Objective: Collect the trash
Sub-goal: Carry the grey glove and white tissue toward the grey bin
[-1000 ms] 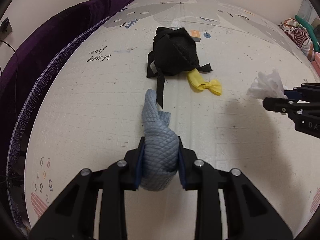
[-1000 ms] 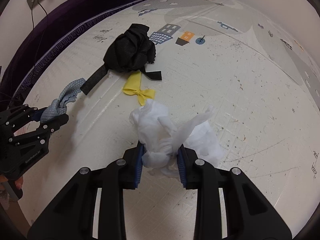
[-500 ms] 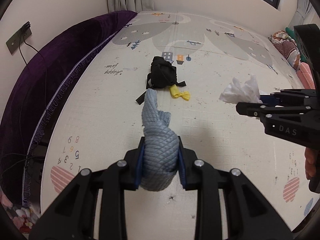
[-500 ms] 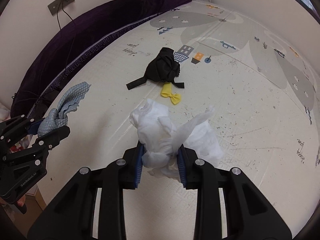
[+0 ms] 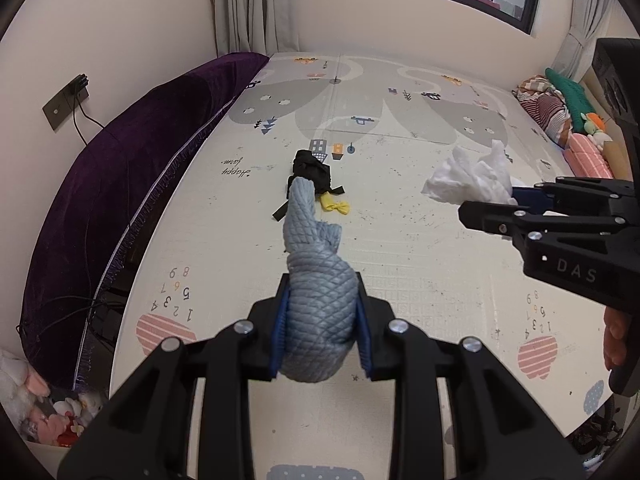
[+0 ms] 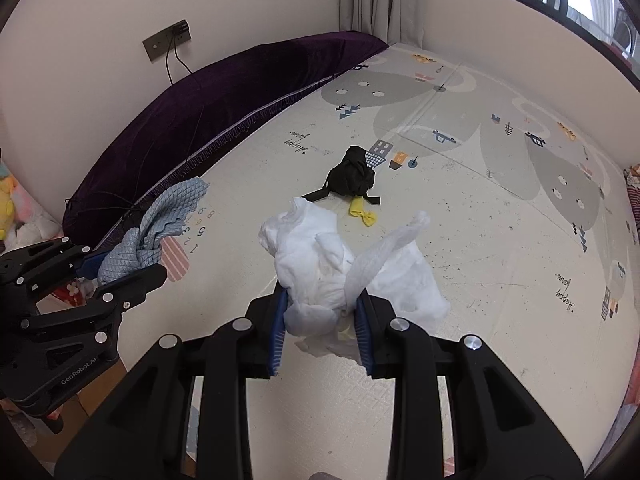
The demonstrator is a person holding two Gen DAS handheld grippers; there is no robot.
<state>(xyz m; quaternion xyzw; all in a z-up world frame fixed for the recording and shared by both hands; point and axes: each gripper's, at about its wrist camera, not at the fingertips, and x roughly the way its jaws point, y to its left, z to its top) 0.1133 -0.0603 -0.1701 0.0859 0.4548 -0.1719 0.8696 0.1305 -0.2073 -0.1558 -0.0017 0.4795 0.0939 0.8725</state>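
Note:
My left gripper (image 5: 320, 328) is shut on a blue-grey quilted cloth (image 5: 316, 280), held high above the play mat; it also shows in the right wrist view (image 6: 152, 236). My right gripper (image 6: 320, 328) is shut on a crumpled white tissue wad (image 6: 340, 268), seen too in the left wrist view (image 5: 472, 178). A black crumpled cloth with a strap (image 5: 310, 170) (image 6: 352, 178) and a small yellow piece (image 5: 336, 205) (image 6: 362, 216) lie on the mat (image 5: 400, 240) far ahead of both grippers.
A purple velvet cushion (image 5: 120, 184) runs along the left wall. Folded striped bedding and soft toys (image 5: 560, 112) sit at the far right. Plush toys (image 5: 32, 404) lie at the near left. A window and curtain (image 5: 248, 4) are at the back.
Both grippers have risen and pulled back from the mat with their loads still held; the black cloth and yellow piece now look much farther away.

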